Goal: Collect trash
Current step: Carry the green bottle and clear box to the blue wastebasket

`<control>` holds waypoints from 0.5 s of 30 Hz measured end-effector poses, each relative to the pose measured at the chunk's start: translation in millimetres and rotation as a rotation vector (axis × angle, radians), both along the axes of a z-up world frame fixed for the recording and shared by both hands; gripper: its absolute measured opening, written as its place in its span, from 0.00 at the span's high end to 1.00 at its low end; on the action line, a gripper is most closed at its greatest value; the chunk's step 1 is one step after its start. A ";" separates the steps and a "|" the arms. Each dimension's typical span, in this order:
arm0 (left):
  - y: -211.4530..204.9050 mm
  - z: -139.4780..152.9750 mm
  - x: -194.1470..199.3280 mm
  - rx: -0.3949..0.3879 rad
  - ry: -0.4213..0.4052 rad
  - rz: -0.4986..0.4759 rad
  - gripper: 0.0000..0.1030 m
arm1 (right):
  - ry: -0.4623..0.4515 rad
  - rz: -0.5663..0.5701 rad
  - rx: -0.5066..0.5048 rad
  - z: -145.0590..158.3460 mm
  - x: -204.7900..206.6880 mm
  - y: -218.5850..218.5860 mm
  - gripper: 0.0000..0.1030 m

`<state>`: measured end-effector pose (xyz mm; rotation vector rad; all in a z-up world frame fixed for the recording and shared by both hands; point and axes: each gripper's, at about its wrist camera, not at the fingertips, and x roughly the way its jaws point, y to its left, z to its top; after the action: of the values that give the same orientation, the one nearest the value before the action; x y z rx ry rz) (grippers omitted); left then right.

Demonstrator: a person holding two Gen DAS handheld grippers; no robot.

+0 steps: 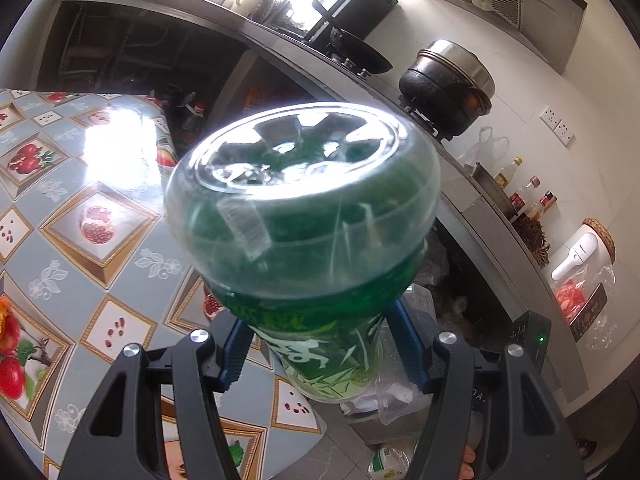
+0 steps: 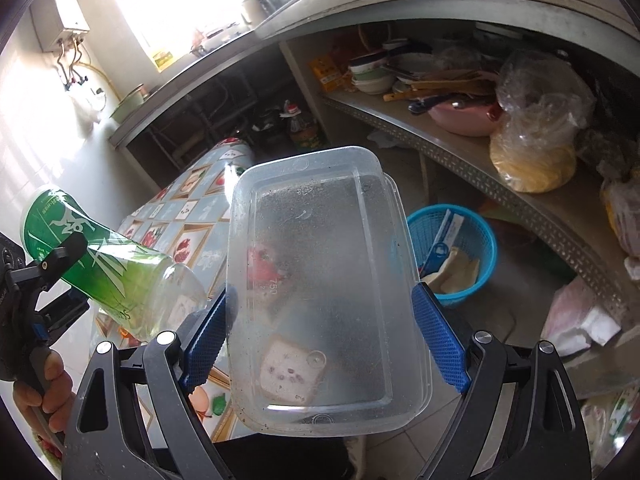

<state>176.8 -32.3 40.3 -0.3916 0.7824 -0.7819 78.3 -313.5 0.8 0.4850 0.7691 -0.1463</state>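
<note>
My left gripper (image 1: 316,344) is shut on a clear plastic bottle with a green label (image 1: 304,220); its base points away from the camera and fills the left wrist view. The same bottle (image 2: 104,264) shows at the left of the right wrist view, held in the air over the table. My right gripper (image 2: 320,332) is shut on a clear, grimy plastic food container (image 2: 324,292), its blue pads pressing both long sides. A blue mesh waste basket (image 2: 456,252) with paper scraps stands on the floor beyond the container, to the right.
A table with a fruit-patterned cloth (image 1: 80,220) lies to the left, also seen as the table (image 2: 176,208). A kitchen counter with a black pot (image 1: 448,88) and sauce bottles (image 1: 528,196) curves along the right. An under-counter shelf (image 2: 500,184) holds bowls and plastic bags.
</note>
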 end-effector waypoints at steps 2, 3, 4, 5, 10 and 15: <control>-7.1 0.1 0.2 0.003 0.000 -0.013 0.41 | -0.001 -0.009 0.005 -1.1 -2.3 -4.0 0.19; -10.3 -0.3 -0.2 0.006 0.001 -0.018 0.41 | -0.002 -0.014 0.007 -2.0 -3.4 -6.0 0.19; -13.7 0.1 -0.1 0.007 0.001 -0.023 0.41 | -0.002 -0.018 0.010 -2.3 -4.2 -8.1 0.19; -17.0 -0.2 0.1 0.010 0.002 -0.029 0.41 | -0.002 -0.022 0.012 -2.7 -5.2 -9.3 0.19; -33.0 -0.8 2.5 0.022 0.003 -0.047 0.41 | -0.003 -0.043 0.022 -5.3 -8.4 -19.3 0.19; -50.1 -1.5 7.9 0.036 0.003 -0.066 0.41 | -0.005 -0.067 0.031 -7.6 -11.7 -29.8 0.19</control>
<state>184.7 -82.4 38.9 -0.3363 0.8138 -0.8277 66.7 -343.3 -6.9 0.5405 0.7517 -0.1960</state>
